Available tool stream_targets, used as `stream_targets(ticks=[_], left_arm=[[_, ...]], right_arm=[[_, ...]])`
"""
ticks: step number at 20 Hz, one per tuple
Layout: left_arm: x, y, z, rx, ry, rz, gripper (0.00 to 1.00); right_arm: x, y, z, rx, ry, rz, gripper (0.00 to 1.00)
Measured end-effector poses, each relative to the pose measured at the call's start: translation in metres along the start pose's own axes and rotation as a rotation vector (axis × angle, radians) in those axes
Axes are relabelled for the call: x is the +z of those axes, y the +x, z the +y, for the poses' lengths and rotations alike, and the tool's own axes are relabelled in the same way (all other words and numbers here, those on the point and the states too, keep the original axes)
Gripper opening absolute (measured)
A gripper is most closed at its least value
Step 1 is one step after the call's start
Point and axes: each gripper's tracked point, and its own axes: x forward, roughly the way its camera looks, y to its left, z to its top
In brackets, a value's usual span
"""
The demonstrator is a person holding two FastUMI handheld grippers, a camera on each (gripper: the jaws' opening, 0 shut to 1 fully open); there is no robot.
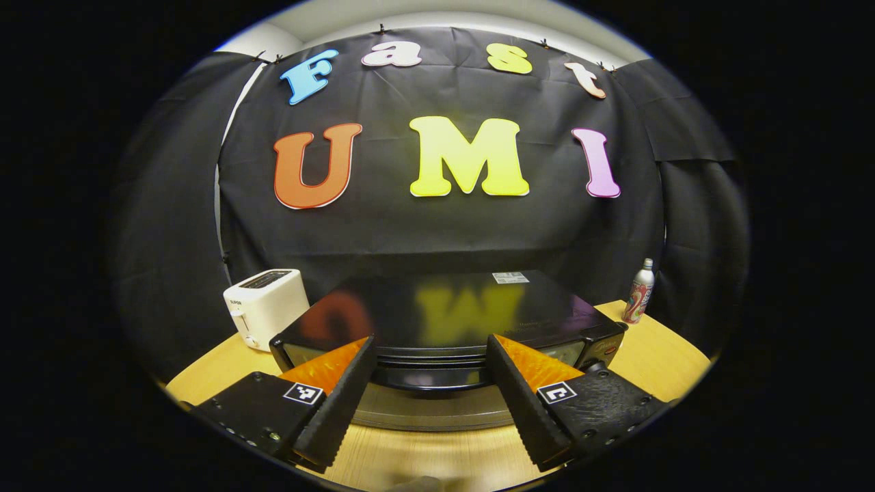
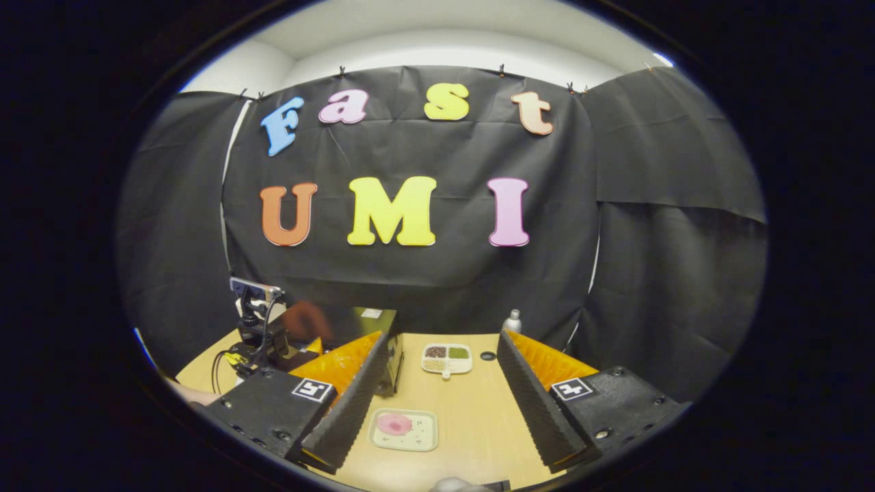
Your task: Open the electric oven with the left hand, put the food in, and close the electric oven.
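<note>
Left gripper [image 1: 431,383]: spread, held at electric oven [image 1: 451,321] front, door handle between fingers | right gripper [image 2: 437,389]: spread, nothing held | food [image 2: 394,424]: seen on tray [image 2: 405,430] between right fingers

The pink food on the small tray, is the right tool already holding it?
No: in the right gripper view the pink food lies on its tray, and the open right tool touches neither.

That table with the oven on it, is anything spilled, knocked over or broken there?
Nothing stands out. The oven, toaster and bottle stand upright on the table; the pink food sits on its tray, and the divided dish lies flat.
</note>
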Motion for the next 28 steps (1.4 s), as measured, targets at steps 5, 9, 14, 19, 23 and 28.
stream_targets(ticks=[5,9,14,19,23,28], left_arm=[[-0.003,-0.012,-0.001,-0.013,-0.002,0.008,0.98],[-0.012,-0.033,0.0,-0.023,-0.014,0.015,0.98],[-0.033,-0.064,-0.002,-0.03,-0.033,0.047,0.98],[-0.069,-0.096,-0.003,-0.041,0.009,0.11,0.98],[-0.095,-0.113,-0.004,-0.041,0.006,0.159,0.97],[-0.131,-0.125,-0.006,-0.042,0.0,0.243,0.97]], right_arm=[[-0.01,-0.009,-0.006,-0.005,0.015,0.009,0.96],[-0.016,-0.016,-0.006,-0.001,0.005,0.009,1.0],[-0.026,-0.023,0.0,0.022,0.01,0.017,0.96],[-0.036,-0.028,0.005,0.04,0.001,0.026,0.96],[-0.042,-0.03,0.01,0.044,-0.006,0.038,0.97],[-0.048,-0.03,0.012,0.041,-0.023,0.051,0.96]])
